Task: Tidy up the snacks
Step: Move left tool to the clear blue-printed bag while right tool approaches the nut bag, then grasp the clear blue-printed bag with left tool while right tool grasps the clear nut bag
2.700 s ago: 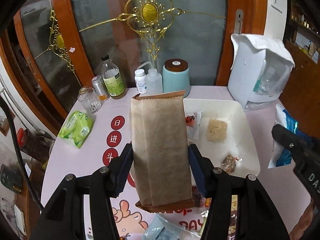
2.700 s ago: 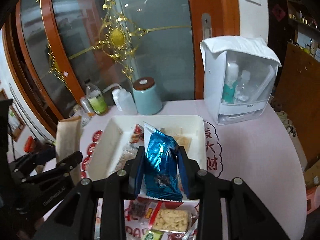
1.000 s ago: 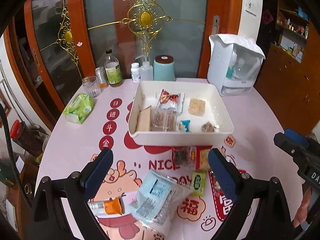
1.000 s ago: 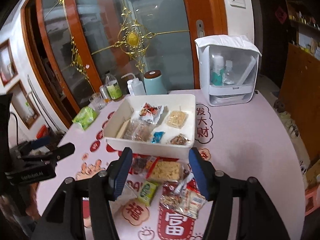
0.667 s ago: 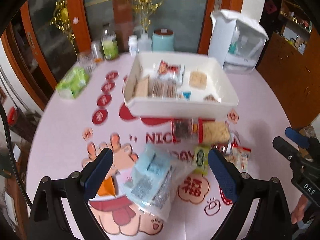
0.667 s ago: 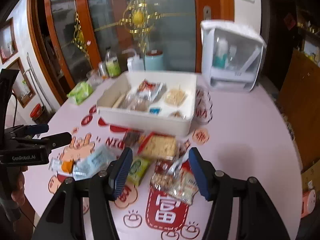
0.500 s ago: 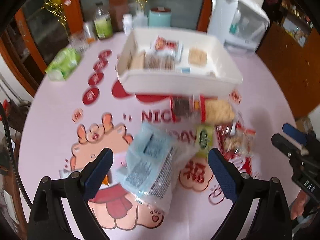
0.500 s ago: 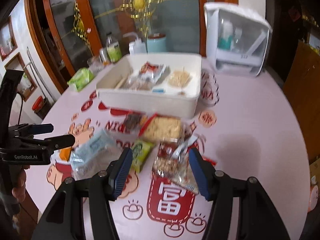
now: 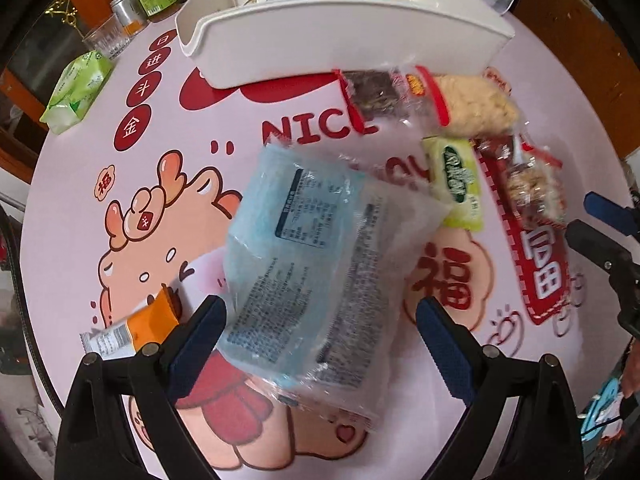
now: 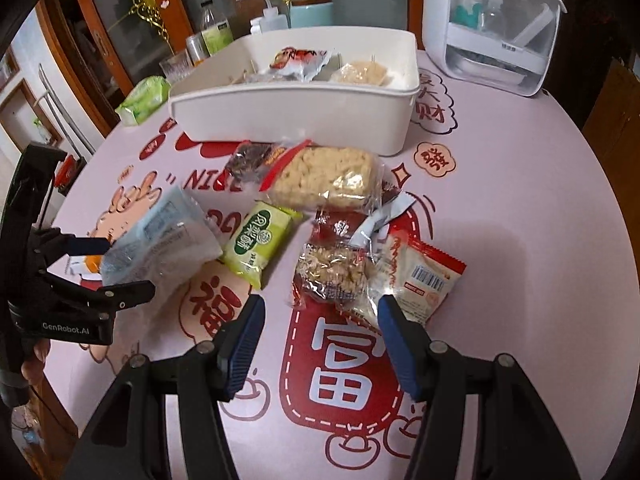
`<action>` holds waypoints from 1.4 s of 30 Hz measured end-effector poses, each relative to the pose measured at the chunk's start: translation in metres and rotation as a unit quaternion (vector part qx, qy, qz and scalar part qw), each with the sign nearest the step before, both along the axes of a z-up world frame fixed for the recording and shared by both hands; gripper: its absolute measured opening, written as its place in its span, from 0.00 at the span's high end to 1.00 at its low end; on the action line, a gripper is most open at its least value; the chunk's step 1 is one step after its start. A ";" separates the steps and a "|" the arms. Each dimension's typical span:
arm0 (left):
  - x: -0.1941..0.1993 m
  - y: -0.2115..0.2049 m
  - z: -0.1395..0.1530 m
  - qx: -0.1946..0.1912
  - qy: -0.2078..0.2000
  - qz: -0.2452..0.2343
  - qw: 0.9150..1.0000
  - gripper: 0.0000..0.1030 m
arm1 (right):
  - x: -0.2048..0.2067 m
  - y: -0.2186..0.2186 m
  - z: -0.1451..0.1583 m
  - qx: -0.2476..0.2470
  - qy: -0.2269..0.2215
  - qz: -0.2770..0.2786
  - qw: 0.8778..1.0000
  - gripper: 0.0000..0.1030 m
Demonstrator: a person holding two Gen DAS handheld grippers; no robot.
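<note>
The left gripper [image 9: 320,320] has its fingers apart over the blue bag [image 9: 320,248] on the counter [image 10: 520,208]. The right gripper [image 10: 318,332], fingers also apart, hangs near the nut bar [image 10: 332,272]. Next, each should probably close, then carry to the bin [image 10: 296,116].

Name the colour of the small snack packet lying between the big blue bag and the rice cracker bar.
Light green packet, clearest in the right wrist view.
</note>
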State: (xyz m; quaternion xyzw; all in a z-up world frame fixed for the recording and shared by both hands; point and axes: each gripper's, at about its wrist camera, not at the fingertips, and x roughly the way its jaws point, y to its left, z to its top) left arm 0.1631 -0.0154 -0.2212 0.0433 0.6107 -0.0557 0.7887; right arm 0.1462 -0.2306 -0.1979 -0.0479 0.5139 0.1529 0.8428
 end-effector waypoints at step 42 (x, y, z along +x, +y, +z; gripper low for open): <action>0.026 -0.006 -0.040 0.013 0.039 -0.029 0.999 0.01 | 0.036 0.046 -0.040 -0.095 -0.011 0.039 0.995 0.88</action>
